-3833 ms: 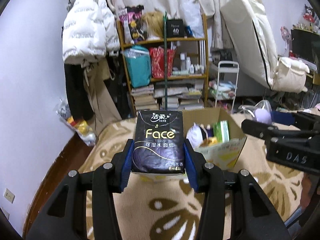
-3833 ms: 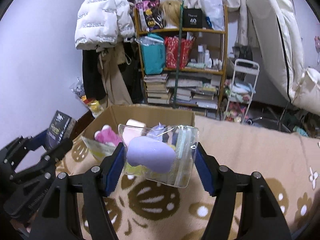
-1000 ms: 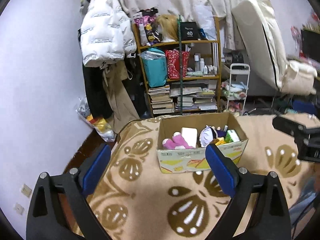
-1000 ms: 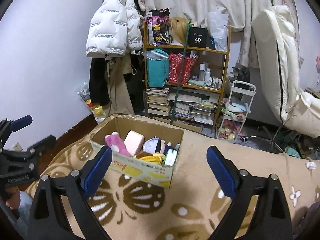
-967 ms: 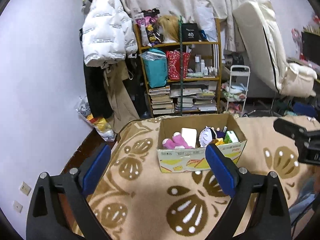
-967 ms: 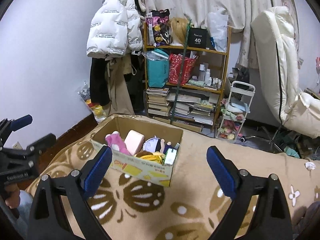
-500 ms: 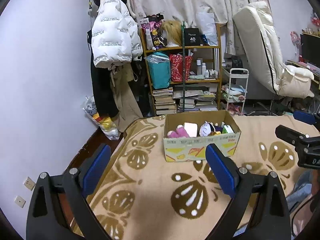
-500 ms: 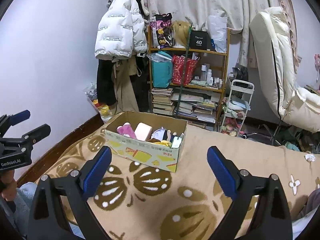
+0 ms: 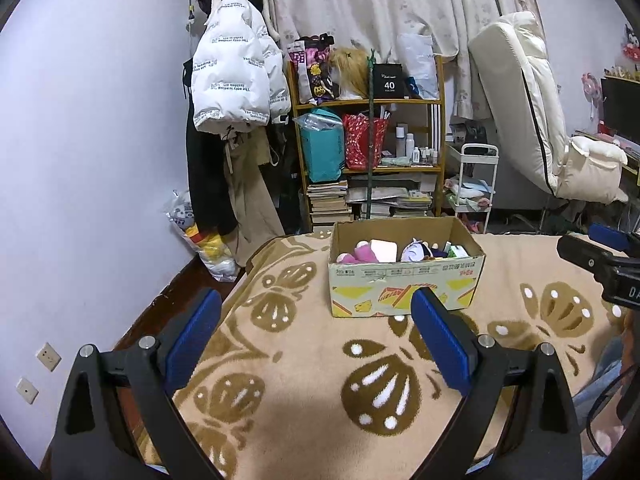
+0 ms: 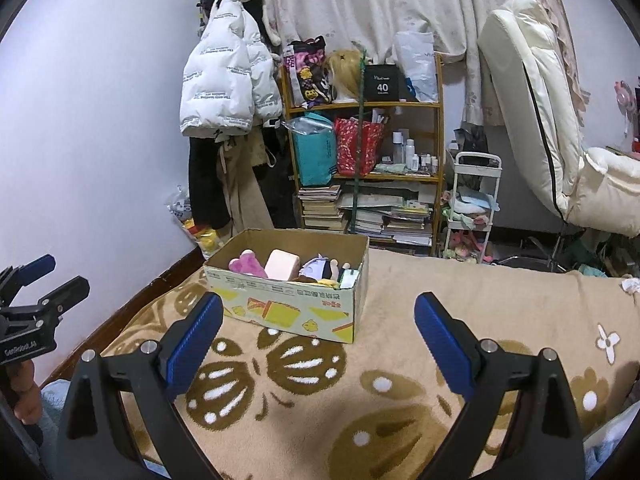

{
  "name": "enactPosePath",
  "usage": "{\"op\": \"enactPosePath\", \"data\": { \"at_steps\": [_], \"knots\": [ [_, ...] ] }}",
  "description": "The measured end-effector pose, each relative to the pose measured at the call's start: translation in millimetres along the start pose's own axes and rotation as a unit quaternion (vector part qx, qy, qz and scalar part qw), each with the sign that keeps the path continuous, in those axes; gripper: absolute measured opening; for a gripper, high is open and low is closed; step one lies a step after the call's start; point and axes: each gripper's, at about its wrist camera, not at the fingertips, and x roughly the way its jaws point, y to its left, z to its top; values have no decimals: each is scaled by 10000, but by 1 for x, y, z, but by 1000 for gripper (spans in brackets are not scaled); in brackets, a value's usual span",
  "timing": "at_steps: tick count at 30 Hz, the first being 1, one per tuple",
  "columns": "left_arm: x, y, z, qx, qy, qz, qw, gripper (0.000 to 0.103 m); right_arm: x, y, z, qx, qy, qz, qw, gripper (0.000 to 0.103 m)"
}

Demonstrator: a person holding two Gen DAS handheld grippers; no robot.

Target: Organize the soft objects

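Note:
An open cardboard box [image 9: 404,284] stands on the tan blanket with brown butterfly patterns [image 9: 320,380]. In it lie a pink plush toy [image 9: 356,255], a pale pink sponge block [image 9: 383,249], a purple-white plush [image 9: 414,249] and a green pack [image 9: 456,251]. The box also shows in the right wrist view [image 10: 288,300]. My left gripper [image 9: 316,340] is open and empty, well back from the box. My right gripper [image 10: 318,340] is open and empty too, also back from the box.
A wooden shelf [image 9: 368,152] with books, bags and bottles stands behind the box. A white puffer jacket [image 9: 236,80] hangs at the left wall. A white trolley [image 9: 476,184] and a cream recliner [image 9: 536,120] stand at right. The blanket's left edge drops to dark floor [image 9: 160,312].
Both grippers have let go of the tissue pack and the clear pouch, opened wide and drawn back and up from the box, which now looks smaller and farther.

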Motion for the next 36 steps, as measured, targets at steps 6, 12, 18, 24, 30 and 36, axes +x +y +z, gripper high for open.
{"op": "enactPosePath", "data": {
  "at_steps": [6, 12, 18, 24, 30, 36],
  "knots": [
    [12, -4, -8, 69, 102, 3, 9999, 95, 10, 0, -2, 0, 42, 8, 10000, 101],
    [22, -7, -14, 136, 200, -20, 9997, 95, 6, 2, -2, -66, -183, -214, 9996, 101],
    [22, -11, -16, 203, 195, -52, 9996, 95, 5, -3, -2, 71, -196, -220, 9995, 101],
    [17, -12, -18, 204, 105, -9, 9997, 95, 4, -3, -2, 62, -183, -224, 9996, 101],
    [15, -11, -18, 106, 108, 30, 9999, 95, 4, -2, -2, 62, -200, -215, 9995, 101],
    [14, -9, -19, 80, 83, 35, 9999, 95, 3, -2, -2, 61, -193, -196, 9996, 101]
  ]
}}
